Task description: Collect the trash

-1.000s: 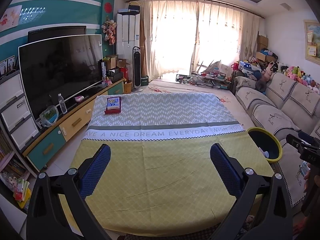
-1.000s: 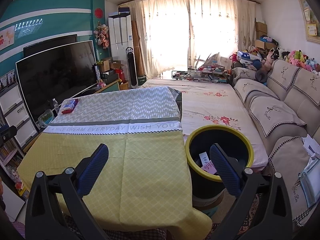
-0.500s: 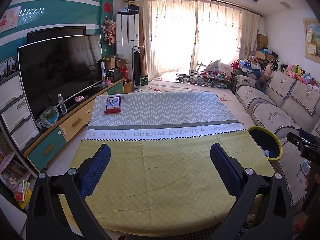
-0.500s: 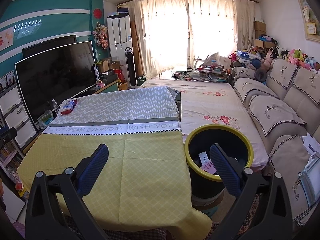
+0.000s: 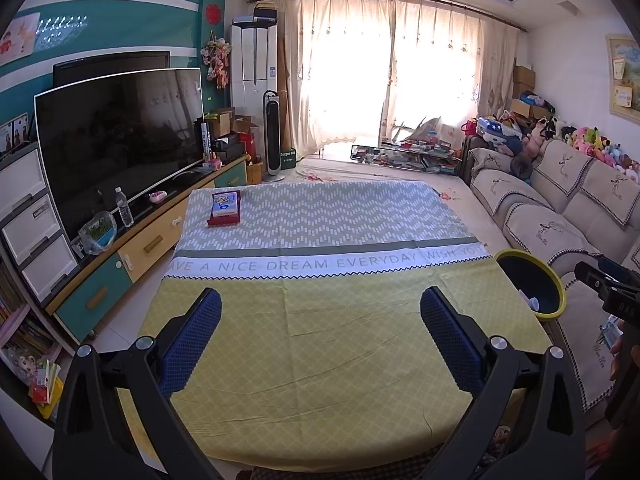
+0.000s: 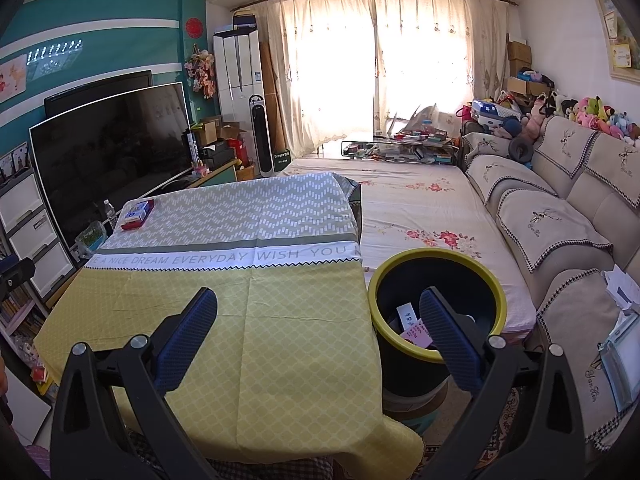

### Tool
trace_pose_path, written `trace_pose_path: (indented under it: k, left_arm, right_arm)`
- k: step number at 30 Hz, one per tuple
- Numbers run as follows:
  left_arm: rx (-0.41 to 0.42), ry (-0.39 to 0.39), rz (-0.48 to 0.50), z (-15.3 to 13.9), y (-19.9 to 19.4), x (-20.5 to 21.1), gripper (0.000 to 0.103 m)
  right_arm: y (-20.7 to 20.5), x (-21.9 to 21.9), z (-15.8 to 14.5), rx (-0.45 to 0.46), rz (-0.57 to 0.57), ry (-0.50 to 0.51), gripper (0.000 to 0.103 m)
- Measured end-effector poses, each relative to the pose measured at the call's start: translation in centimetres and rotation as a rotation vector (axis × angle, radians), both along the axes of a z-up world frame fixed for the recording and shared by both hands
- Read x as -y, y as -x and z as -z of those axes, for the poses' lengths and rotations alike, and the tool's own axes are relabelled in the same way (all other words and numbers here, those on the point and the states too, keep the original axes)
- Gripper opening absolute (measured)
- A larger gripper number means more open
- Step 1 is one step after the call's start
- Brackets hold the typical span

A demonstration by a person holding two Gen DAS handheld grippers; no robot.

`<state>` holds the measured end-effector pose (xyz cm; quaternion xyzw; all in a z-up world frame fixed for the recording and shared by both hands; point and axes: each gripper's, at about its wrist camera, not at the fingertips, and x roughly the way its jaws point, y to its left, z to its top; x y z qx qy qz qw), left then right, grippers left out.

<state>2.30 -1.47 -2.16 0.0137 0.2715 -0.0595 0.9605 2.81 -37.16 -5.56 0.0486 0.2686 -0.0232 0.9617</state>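
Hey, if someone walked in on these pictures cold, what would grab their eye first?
Probably the yellow and grey patterned tablecloth filling the middle, bare except for a small red and blue box at its far left corner. Next, the black bin with a yellow rim right of the table, paper scraps inside. The left tool and right tool are open and empty.

In front of me is a table (image 5: 320, 344) covered by a cloth (image 6: 280, 320), yellow on my near half and grey with a white zigzag pattern on the far half. A white band with printed words crosses the middle. On the far left corner lies one small box (image 5: 225, 208), flat on the cloth.
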Motion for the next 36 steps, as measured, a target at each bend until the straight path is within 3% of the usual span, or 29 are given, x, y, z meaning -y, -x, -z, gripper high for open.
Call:
trace_pose_path:
  k: [36]
  left_arm:
    - [0.015, -0.019, 0.019, -0.17, 0.20, 0.50, 0.098]
  right_arm:
    - [-0.43, -0.46, 0.46, -0.007, -0.002, -0.004, 0.096]
